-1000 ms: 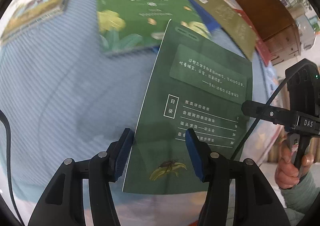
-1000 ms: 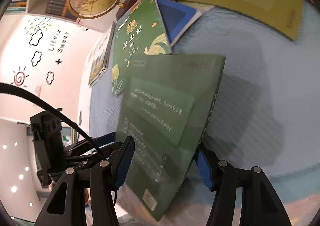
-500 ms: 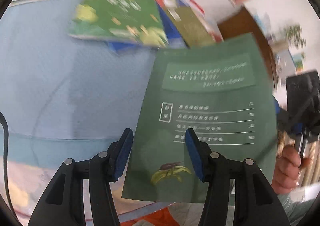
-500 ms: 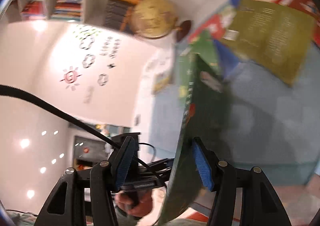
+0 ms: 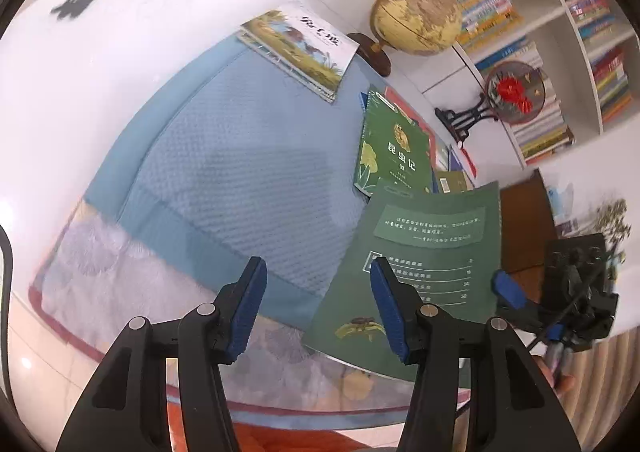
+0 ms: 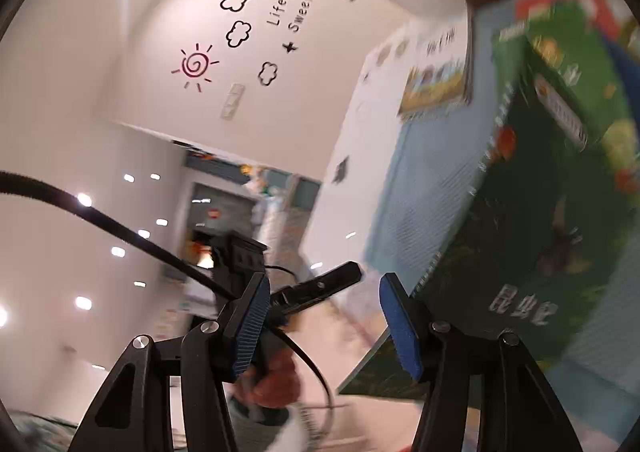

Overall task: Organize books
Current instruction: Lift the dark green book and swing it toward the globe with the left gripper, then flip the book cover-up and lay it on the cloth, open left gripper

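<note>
**Desk:** Start at the left. What have you got?

**Me:** My left gripper is slack: jaws apart, mostly blue textured cloth showing between them. The dark green paperback is raised off the cloth, tilted, just right of my gap. Its near corner pokes in behind the right-hand pad, and no pad presses it.

**Desk:** Long axis?

**Me:** Running away from me, toward the flat green insect book. It hangs between both grippers, and I can't tell what carries it.

**Desk:** And the right?

**Me:** My right gripper is closing on nothing, with the paperback's spine outside its finger.

**Desk:** Any containers?

**Me:** Only the white bookshelf, every compartment packed with books.
</note>
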Tool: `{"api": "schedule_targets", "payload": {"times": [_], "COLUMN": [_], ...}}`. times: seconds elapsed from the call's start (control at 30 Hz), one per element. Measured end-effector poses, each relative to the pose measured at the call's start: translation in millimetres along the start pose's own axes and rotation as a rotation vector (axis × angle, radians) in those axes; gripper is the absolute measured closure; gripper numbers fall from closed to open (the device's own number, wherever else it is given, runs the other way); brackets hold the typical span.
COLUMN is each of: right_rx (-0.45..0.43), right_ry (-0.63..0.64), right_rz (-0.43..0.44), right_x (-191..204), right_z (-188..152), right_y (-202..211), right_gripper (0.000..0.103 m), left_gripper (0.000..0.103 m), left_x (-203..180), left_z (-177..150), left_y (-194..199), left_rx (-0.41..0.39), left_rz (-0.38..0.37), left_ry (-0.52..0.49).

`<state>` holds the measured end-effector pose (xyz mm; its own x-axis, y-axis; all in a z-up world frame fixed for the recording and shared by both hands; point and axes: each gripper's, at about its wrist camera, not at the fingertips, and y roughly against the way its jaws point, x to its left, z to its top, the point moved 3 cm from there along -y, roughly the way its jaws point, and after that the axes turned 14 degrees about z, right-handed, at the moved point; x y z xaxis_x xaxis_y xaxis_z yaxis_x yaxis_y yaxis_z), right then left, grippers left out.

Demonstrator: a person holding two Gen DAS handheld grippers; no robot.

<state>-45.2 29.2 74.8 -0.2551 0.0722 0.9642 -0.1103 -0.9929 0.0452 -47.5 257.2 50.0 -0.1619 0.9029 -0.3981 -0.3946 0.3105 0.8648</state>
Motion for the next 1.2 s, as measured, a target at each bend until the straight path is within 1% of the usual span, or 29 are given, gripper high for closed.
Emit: {"api": "schedule_targets", "payload": {"times": [0.03,0.1,0.2,0.23,0.3,0.33,0.4,0.47,0.5,0.6,0.63,0.67,0.7,0.77,0.8,0.83,0.9,0.97,1.0,1.07,1.1,1.17,1.2], "right_rx": [-0.001,-0.003,0.002,-0.007,-0.028,-0.038,-0.062,-0.08,-0.077,-0.042,-0.036,-0.037,-0.041,-0.062,-0.074,-0.078,-0.068,-0.048,-0.044,-0.057,-0.067,-0.082,-0.086], "right_ry": [-0.002,0.049,0.043,0.064,0.11,0.112,0.079,0.012,-0.011,-0.095,-0.106,-0.113,-0.119,-0.143,-0.152,-0.156,-0.157,-0.132,-0.117,-0.117,-0.119,-0.08,-0.052], "right_rz": [0.006,-0.003,0.007,-0.015,-0.083,-0.104,-0.133,-0.149,-0.147,-0.159,-0.158,-0.163,-0.168,-0.148,-0.143,-0.14,-0.142,-0.155,-0.161,-0.128,-0.107,-0.074,-0.06], "right_x": [0,5,8,12,16,14,0,-27,-37,-71,-76,-80,-83,-90,-93,-94,-95,-90,-86,-82,-78,-65,-56], "right_z": [0,-1,-3,-4,-11,-14,-22,-26,-27,-31,-33,-36,-37,-38,-36,-34,-31,-30,-30,-30,-30,-30,-29], "right_y": [2,7,19,27,47,56,72,75,73,52,48,47,48,53,54,55,52,47,46,51,56,68,72], "right_gripper": [0.047,0.046,0.046,0.046,0.044,0.043,0.042,0.042,0.042,0.042,0.042,0.042,0.042,0.042,0.042,0.042,0.042,0.042,0.042,0.042,0.042,0.042,0.042], "left_gripper": [0.052,0.052,0.052,0.052,0.052,0.052,0.052,0.053,0.052,0.052,0.052,0.052,0.052,0.052,0.052,0.052,0.052,0.052,0.053,0.053,0.053,0.053,0.053], "left_x": [-1,-7,-26,-25,-38,-44,-56,-61,-63,-60,-60,-61,-62,-60,-58,-57,-59,-72,-79,-89,-94,-105,-109], "left_z": [-1,-3,-6,-10,-10,-11,-14,-18,-19,-21,-21,-21,-21,-21,-22,-22,-26,-34,-36,-39,-40,-44,-45], "left_y": [-3,-10,-20,-18,-27,-34,-52,-64,-68,-74,-73,-71,-68,-68,-69,-72,-73,-68,-64,-58,-56,-53,-50], "left_rx": [0.008,0.027,0.052,0.059,0.08,0.096,0.142,0.163,0.176,0.222,0.223,0.212,0.193,0.174,0.181,0.195,0.227,0.247,0.239,0.227,0.243,0.257,0.256], "left_rz": [-0.009,-0.031,-0.055,-0.064,-0.081,-0.088,-0.104,-0.089,-0.104,-0.187,-0.195,-0.187,-0.161,-0.111,-0.096,-0.107,-0.155,-0.221,-0.228,-0.249,-0.271,-0.287,-0.307], "left_ry": [0.01,0.007,-0.03,-0.038,-0.062,-0.076,-0.097,-0.099,-0.096,-0.032,-0.027,-0.036,-0.054,-0.071,-0.067,-0.057,-0.031,-0.038,-0.044,-0.053,-0.053,-0.057,-0.05]}}
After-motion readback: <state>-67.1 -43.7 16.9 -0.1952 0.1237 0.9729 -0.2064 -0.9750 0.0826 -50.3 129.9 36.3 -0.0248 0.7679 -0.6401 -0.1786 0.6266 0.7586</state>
